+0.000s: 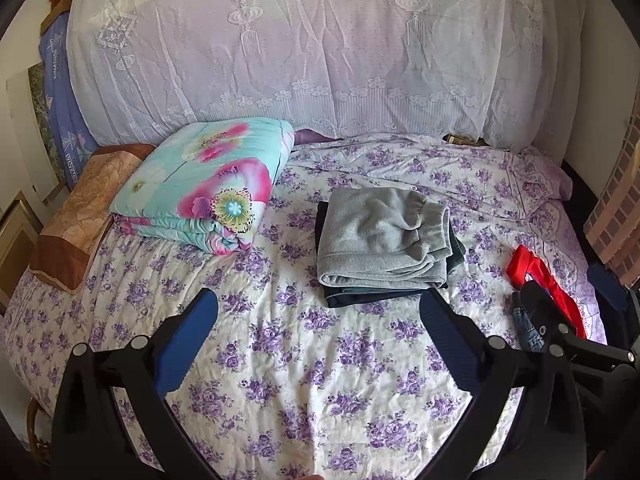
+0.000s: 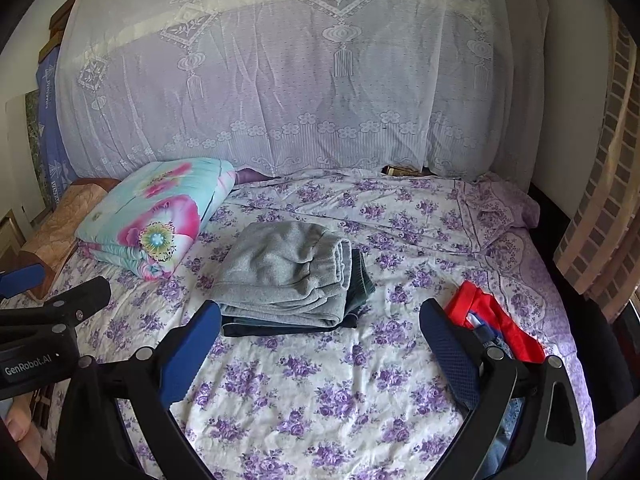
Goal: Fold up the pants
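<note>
So both grippers, left gripper (image 1: 319, 312) and right gripper (image 2: 320, 322), are hovering with jaws wide open, empty, since the grey pants (image 1: 380, 236) are sitting folded on the stack already.

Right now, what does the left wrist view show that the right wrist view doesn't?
Only the left view shows the right gripper from outside, jaws open, beside the red cloth. Only the right view shows the left gripper's GenRobot.AI label and a fingertip. Both share the folded grey pants on darker clothes, the flowered quilt and the bedsheet.
</note>
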`<state>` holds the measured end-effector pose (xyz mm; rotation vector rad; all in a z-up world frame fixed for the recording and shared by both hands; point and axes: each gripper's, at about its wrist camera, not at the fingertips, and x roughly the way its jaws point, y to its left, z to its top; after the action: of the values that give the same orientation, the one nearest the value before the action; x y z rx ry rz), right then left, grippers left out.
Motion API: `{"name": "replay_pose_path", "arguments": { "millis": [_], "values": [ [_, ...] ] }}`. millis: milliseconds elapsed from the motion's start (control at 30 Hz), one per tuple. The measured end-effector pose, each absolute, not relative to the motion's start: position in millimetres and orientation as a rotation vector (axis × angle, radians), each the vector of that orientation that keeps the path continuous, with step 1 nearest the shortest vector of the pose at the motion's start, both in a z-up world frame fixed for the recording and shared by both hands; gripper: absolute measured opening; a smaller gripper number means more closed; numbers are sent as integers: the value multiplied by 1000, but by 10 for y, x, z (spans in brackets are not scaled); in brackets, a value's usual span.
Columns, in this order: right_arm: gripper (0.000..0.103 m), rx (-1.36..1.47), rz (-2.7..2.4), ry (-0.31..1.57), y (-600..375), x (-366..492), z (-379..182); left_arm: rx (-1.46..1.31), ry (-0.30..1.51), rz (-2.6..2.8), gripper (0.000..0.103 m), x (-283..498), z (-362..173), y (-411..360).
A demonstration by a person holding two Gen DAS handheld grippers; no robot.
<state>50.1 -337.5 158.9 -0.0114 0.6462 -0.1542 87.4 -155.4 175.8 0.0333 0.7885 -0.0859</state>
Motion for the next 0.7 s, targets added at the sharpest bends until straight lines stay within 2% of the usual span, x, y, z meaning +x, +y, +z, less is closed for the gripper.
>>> {"name": "replay_pose_path", "arguments": {
  "millis": [700],
  "values": [
    [100,9,-160,659,-3417,484,1559,38,798,-87,98,855,1727,-1589]
  ]
}}
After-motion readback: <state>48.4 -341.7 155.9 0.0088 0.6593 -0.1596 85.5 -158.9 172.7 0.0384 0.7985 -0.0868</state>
